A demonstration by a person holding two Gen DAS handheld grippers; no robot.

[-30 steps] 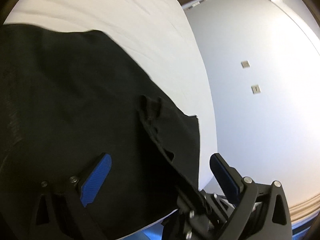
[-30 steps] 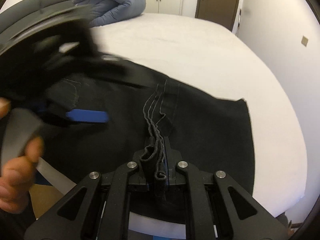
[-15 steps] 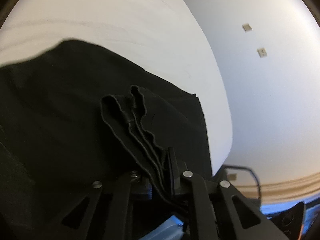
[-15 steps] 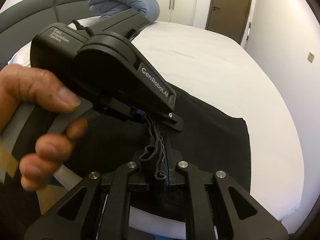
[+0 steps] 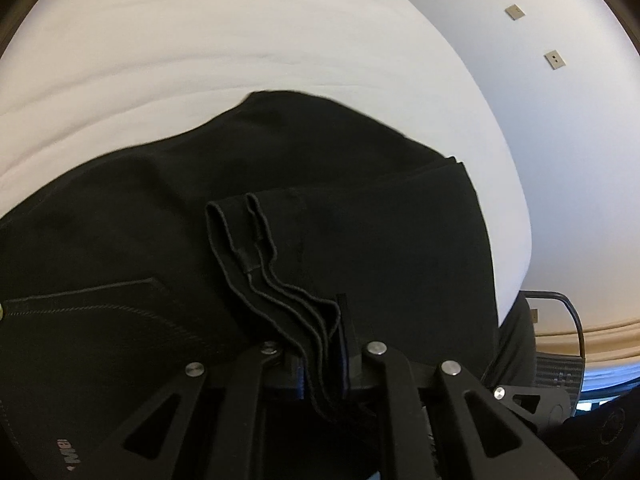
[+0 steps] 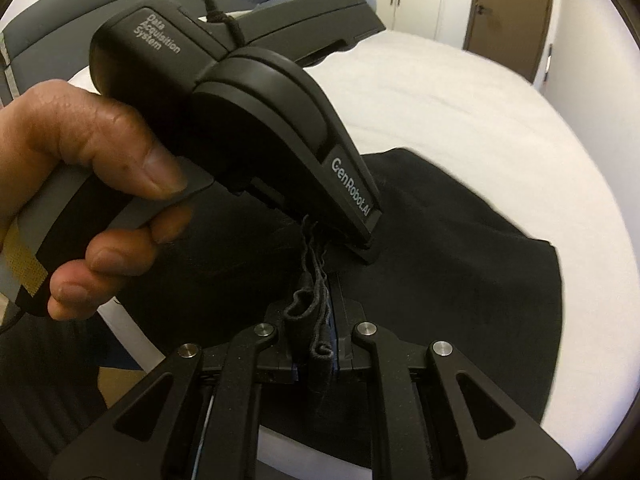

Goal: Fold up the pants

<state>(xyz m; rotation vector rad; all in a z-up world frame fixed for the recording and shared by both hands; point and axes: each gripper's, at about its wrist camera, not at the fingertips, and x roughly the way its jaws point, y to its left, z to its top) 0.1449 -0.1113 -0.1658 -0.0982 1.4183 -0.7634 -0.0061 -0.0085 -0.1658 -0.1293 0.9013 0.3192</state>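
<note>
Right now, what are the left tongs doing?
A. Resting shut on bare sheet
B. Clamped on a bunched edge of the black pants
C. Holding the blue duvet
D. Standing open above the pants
B: in the left wrist view the left tongs are shut, with several layers of the black pants' edge pinched between the pads.

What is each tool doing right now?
Left tool: closed on bunched edge of the black fabric pants.
Right tool: closed on the pants too.

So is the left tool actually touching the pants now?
Touching. The left wrist view shows the left tool shut on the bunched edge of the black pants.
</note>
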